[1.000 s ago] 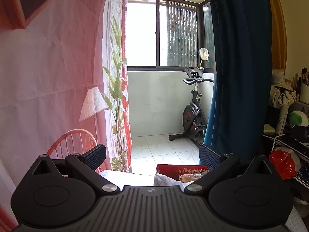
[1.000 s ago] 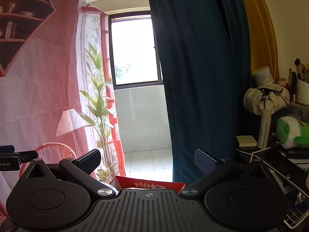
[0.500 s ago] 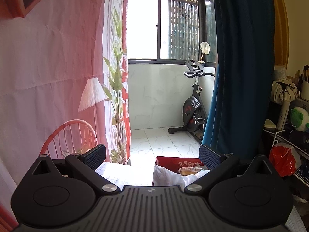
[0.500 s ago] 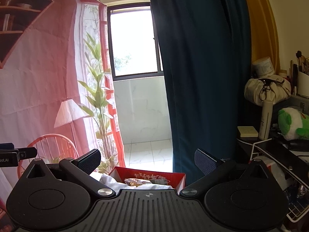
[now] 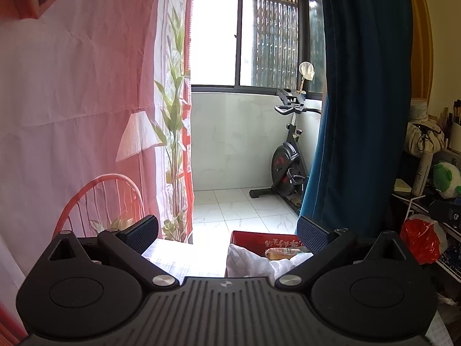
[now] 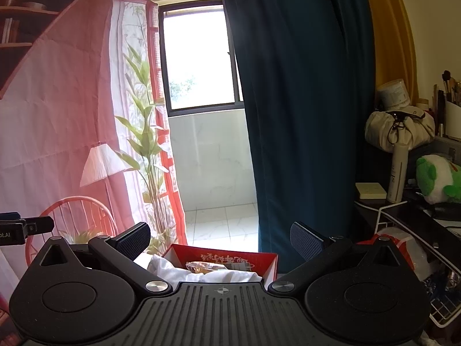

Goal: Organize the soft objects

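Both views have tipped down, so the red box (image 6: 227, 256) with white cloth (image 6: 184, 274), probably clothing, shows more; left claw (image 5: 227, 230) and right claw (image 6: 220, 238) gape wide, empty.

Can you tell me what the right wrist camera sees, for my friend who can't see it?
The open right hand-held gripper points at a red box holding white cloth and a wrapped snack. Behind stand a dark blue curtain and a bright window; a green plush toy sits on the right.
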`<state>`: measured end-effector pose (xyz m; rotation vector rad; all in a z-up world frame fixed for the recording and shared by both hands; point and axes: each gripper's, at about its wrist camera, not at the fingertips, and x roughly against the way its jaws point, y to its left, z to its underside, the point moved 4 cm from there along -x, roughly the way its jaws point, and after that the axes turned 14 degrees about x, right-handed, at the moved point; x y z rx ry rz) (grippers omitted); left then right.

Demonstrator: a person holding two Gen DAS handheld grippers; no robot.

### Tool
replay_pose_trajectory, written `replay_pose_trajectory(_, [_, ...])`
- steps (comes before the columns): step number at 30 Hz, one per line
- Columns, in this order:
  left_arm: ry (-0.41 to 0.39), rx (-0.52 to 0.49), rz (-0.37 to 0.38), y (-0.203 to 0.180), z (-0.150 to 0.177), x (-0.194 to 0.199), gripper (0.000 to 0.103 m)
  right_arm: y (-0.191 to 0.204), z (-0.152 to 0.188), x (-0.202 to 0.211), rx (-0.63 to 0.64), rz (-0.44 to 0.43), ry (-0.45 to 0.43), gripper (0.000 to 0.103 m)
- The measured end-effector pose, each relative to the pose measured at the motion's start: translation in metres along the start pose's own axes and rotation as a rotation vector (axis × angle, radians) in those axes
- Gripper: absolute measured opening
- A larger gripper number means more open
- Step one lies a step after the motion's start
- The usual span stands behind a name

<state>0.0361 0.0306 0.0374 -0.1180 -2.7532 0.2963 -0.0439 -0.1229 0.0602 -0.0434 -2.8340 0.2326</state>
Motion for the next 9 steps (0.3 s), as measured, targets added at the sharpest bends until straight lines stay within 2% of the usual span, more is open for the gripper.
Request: replay_pose_trajectory(9, [0.003, 0.011, 0.003, 0.0019, 0.0016, -0.0028, 0.103, 0.0006, 0.0033, -0.0046, -0.003, -0.003, 0.008, 0.103])
